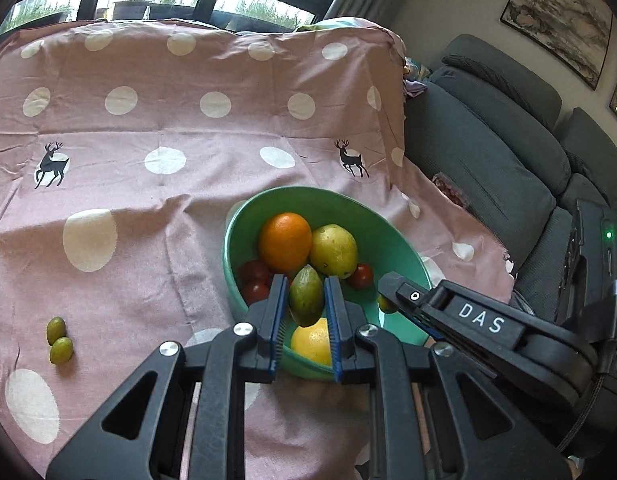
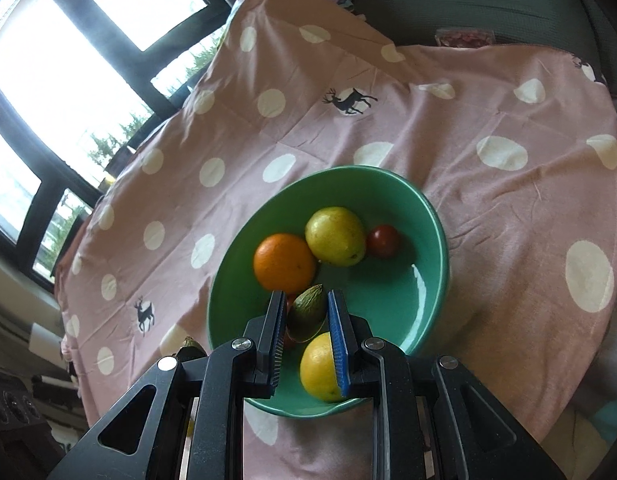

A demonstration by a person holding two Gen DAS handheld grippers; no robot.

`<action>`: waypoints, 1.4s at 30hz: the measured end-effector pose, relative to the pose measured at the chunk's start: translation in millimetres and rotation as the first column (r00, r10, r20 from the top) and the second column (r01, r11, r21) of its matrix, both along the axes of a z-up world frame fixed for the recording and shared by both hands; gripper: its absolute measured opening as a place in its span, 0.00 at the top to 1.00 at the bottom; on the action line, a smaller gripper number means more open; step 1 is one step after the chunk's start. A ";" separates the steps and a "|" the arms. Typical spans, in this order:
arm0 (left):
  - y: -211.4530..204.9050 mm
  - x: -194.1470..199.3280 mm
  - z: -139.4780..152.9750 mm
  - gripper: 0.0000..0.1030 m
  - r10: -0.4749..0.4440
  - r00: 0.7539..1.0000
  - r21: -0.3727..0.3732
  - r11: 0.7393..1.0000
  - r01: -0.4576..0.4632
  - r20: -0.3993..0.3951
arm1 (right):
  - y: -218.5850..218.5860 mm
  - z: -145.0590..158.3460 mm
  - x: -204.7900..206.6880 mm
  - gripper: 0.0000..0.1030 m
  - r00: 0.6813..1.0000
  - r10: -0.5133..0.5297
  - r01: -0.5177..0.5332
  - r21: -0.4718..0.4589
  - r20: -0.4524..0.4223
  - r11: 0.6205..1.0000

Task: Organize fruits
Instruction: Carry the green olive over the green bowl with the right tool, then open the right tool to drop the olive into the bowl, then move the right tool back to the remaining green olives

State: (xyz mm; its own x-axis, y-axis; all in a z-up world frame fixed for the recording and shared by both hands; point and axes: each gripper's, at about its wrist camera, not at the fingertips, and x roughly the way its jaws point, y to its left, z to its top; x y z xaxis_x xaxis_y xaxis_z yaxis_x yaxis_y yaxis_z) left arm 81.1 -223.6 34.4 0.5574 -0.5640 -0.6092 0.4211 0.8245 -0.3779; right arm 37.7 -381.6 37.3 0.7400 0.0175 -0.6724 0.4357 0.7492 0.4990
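Left wrist view. At the lower left of the frame, two small green oval fruits (image 1: 59, 340) are seen lying on the pink cotton cloth with white dots and black deer prints (image 1: 148, 128), touching each other and well apart from the bowl. At centre, slightly right, the round green ceramic bowl (image 1: 244, 216) is set on the cloth. Inside it are noted a round orange (image 1: 285, 242), a yellow-green pear (image 1: 334, 251) touching the orange on its right, several small dark red tomatoes (image 1: 254, 280) at the bowl's left wall with one more at the right of the pear, and a yellow lemon (image 1: 312, 342) at the near rim. The left gripper (image 1: 306, 300) is closed narrowly on a pointed green oval fruit (image 1: 306, 298), which is pressed between the blue pads and held above the bowl's contents. At the lower right, the right gripper (image 1: 388, 290) is seen from the side over the bowl's right rim, with a small green fruit at its tip. A grey sofa (image 1: 488, 152) fills the right of the frame.

Right wrist view. A dark-framed window (image 2: 68, 80) is recorded at the upper left. At centre the same bowl is seen, with the fruit lying inside it. The right gripper is closed narrowly on a dark green pointed fruit (image 2: 307, 312), clamped between the pads above the bowl interior, near the lemon.
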 end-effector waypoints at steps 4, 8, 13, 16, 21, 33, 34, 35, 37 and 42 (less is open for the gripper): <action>-9.4 3.2 -6.8 0.82 -0.039 0.999 -0.010 0.999 0.039 -0.025 | -6.5 -6.0 -0.1 0.78 1.000 -0.010 0.011 0.019 -0.023 1.000; -17.5 3.5 -12.6 0.82 -0.055 0.998 -0.004 0.998 0.055 -0.035 | -7.7 -8.0 0.6 0.78 0.998 -0.025 0.025 -0.004 -0.053 1.000; -19.4 4.4 -14.6 0.83 -0.053 0.998 -0.012 0.999 0.052 -0.042 | -10.5 -10.9 0.2 0.78 0.997 -0.039 0.038 -0.013 -0.065 0.999; -19.7 4.0 -14.7 0.81 -0.057 0.997 -0.009 0.998 0.057 -0.046 | -11.8 -11.4 -0.3 0.78 0.996 -0.052 0.051 -0.024 -0.071 0.998; -13.2 2.5 -9.8 0.60 -0.023 0.999 0.010 1.000 0.023 -0.029 | -9.7 -8.1 -0.3 0.76 0.997 -0.043 0.041 -0.024 -0.062 0.999; 94.1 -3.2 4.4 0.35 0.317 0.948 0.113 0.942 -0.317 0.018 | 42.7 9.4 16.5 0.53 0.982 0.179 -0.183 -0.083 -0.054 0.980; 107.8 -2.3 2.9 0.34 0.360 0.933 0.129 0.924 -0.359 0.014 | 54.0 9.6 20.3 0.53 0.974 0.218 -0.224 -0.089 -0.064 0.971; 122.9 -1.3 0.7 0.34 0.404 0.915 0.147 0.905 -0.400 0.003 | 64.4 9.0 23.5 0.53 0.963 0.259 -0.265 -0.091 -0.071 0.960; 151.8 0.1 -4.6 0.34 0.476 0.879 0.169 0.868 -0.467 -0.019 | 85.8 7.1 30.7 0.53 0.938 0.338 -0.344 -0.088 -0.080 0.935; 214.2 0.4 -21.0 0.36 0.630 0.772 0.202 0.770 -0.605 -0.088 | 141.6 -12.3 51.2 0.53 0.841 0.523 -0.532 -0.039 -0.136 0.846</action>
State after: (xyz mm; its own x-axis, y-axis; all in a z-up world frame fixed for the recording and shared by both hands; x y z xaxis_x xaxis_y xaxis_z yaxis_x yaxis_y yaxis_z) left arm 81.5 -9.4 13.4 0.6527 -0.0207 -0.7573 -0.2477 0.9389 -0.2391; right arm 88.9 -240.0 24.9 0.5497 0.3313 -0.7668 0.0147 0.9140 0.4055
